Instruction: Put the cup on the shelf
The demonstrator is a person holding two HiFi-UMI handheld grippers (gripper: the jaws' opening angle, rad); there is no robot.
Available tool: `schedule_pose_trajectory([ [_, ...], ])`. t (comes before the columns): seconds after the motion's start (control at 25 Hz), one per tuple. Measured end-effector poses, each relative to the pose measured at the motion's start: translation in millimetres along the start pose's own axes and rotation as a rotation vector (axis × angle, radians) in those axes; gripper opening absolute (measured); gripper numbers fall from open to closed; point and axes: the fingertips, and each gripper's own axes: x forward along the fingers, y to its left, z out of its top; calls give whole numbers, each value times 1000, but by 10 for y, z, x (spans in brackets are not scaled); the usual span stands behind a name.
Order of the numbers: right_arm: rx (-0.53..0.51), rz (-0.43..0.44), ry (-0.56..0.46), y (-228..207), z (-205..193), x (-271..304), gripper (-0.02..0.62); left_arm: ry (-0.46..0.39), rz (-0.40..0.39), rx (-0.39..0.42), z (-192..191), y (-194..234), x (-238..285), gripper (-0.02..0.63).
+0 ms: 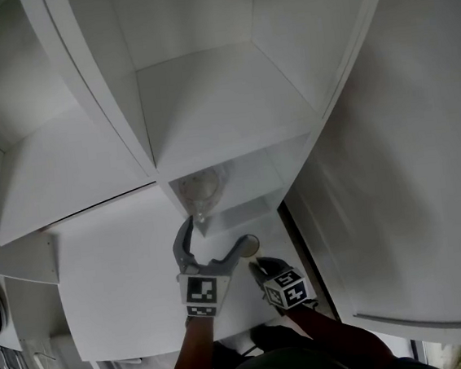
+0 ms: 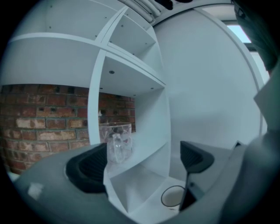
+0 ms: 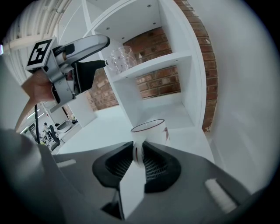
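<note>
My left tool (image 2: 142,165) hangs released; the glass (image 2: 116,142) stands free on the shelf (image 2: 140,158) ahead. My right tool (image 3: 139,154) clenches the cup (image 3: 149,132) handle, on the table (image 3: 103,127).

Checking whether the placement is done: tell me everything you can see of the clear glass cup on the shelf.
The clear glass cup is transparent, with a patterned, faceted-looking wall and an open rim, and looks empty. It stands upright near the front edge of a white shelf board in the narrow cubby column, with a brick wall showing behind. Only the board seems to touch it: the left claw gapes wide just in front, its pads off the glass.
</note>
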Motion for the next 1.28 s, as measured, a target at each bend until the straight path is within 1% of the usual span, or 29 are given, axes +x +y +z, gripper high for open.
schedule_pose_trajectory([
  [0.12, 0, 2, -17, -14, 79, 58, 66, 2, 16, -7, -28, 54, -112, 502],
  [0.24, -1, 7, -38, -33, 161, 114, 66, -6, 40, -11, -55, 140, -243, 465],
  [0.4, 0, 9, -64, -82, 276, 179, 66, -5, 73, -15, -128, 279, -415, 402],
  [0.6, -4, 7, -98, -178, 422, 296, 66, -11, 115, -7, -222, 441, -609, 297],
  [0.68, -6, 7, -110, -217, 474, 351, 66, -9, 136, -5, -262, 510, -692, 241],
  [0.84, -6, 7, -132, -292, 562, 484, 66, 5, 178, 15, -352, 662, -859, 89],
  [0.92, -4, 9, -143, -322, 605, 553, 66, -5, 205, 5, -364, 748, -940, 20],
  [0.96, -3, 10, -148, -339, 626, 589, 66, -13, 221, -5, -360, 792, -977, 3],
  [1.08, 4, 15, -164, -393, 691, 696, 66, -11, 258, -20, -395, 911, -1073, 3],
  [1.28, 14, 28, -190, -448, 777, 849, 67, 29, 287, -3, -531, 1040, -1196, 3],
])
